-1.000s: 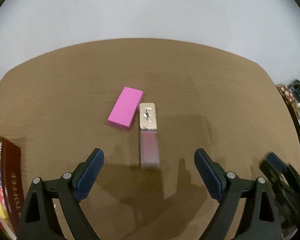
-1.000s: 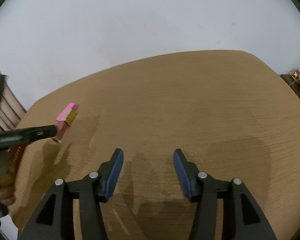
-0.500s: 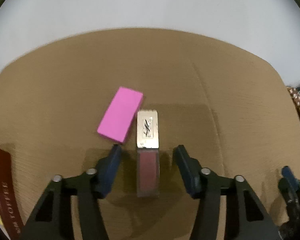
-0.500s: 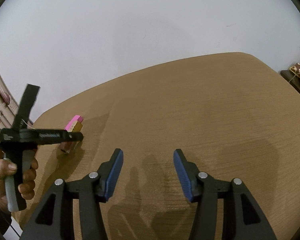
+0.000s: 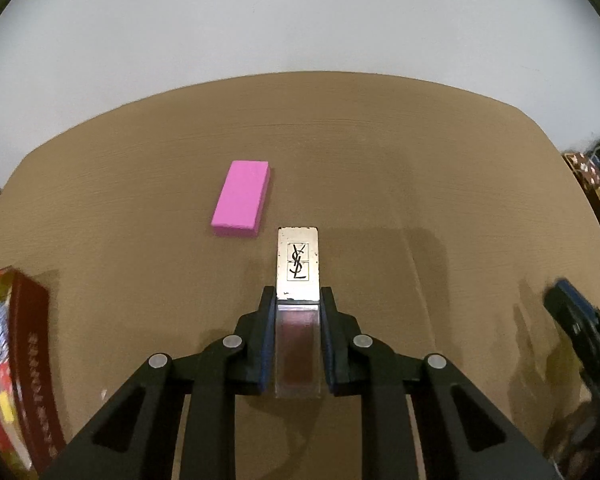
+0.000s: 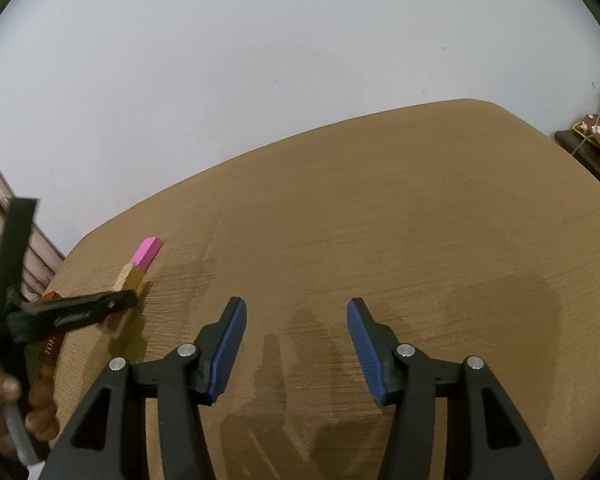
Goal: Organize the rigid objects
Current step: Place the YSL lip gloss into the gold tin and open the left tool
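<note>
So far only the pickup is under way: the left hand-held gripper [image 5: 298, 334] is clenched on the YSL lip-gloss tube [image 5: 298, 304], apparently low over the counter [image 5: 380, 168] near the pink block [image 5: 242, 200]. The right hand-held gripper [image 6: 296, 344] hangs released, empty; arranging both remains.

left gripper [image 5: 298, 312] clamped, right gripper [image 6: 296, 344] half-spread

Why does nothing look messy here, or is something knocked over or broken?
Nothing stands out. The pink rectangular block lies flat on the brown wooden table, whole and unmarked. The gold-capped lip gloss tube lies flat too, its clear end clamped between the fingers of the left hand-held gripper. No spill or damage shows.
</note>
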A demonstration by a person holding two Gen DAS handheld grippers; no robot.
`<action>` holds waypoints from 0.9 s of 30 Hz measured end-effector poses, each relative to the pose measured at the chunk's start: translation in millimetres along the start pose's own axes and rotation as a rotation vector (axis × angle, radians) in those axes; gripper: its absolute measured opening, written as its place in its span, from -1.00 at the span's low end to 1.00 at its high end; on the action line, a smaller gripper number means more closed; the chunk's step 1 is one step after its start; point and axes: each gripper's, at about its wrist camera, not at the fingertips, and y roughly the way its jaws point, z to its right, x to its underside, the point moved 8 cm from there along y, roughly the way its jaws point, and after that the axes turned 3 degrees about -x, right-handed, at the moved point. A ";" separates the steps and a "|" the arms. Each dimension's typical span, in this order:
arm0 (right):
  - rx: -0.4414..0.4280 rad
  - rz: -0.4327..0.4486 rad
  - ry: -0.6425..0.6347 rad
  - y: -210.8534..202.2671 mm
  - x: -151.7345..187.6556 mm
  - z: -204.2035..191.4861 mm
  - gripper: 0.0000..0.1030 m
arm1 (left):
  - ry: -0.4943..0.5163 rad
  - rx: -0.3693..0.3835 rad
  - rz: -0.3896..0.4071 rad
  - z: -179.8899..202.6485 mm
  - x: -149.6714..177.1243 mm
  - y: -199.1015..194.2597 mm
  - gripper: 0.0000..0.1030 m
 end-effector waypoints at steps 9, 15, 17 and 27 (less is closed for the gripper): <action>0.024 -0.028 -0.001 11.2 -3.4 -2.3 0.04 | 0.010 0.015 0.035 11.3 21.4 -44.3 -0.67; 0.052 -0.056 -0.005 21.9 -1.4 -4.1 0.04 | 0.014 0.022 0.046 -23.6 45.3 -63.8 -0.66; 0.059 -0.063 -0.009 25.5 -1.2 -5.2 0.04 | 0.015 0.023 0.041 -33.2 54.1 -64.8 -0.67; 0.079 -0.077 -0.019 38.8 2.6 -12.3 0.04 | -0.025 -0.026 0.056 -82.8 97.6 -112.4 -0.66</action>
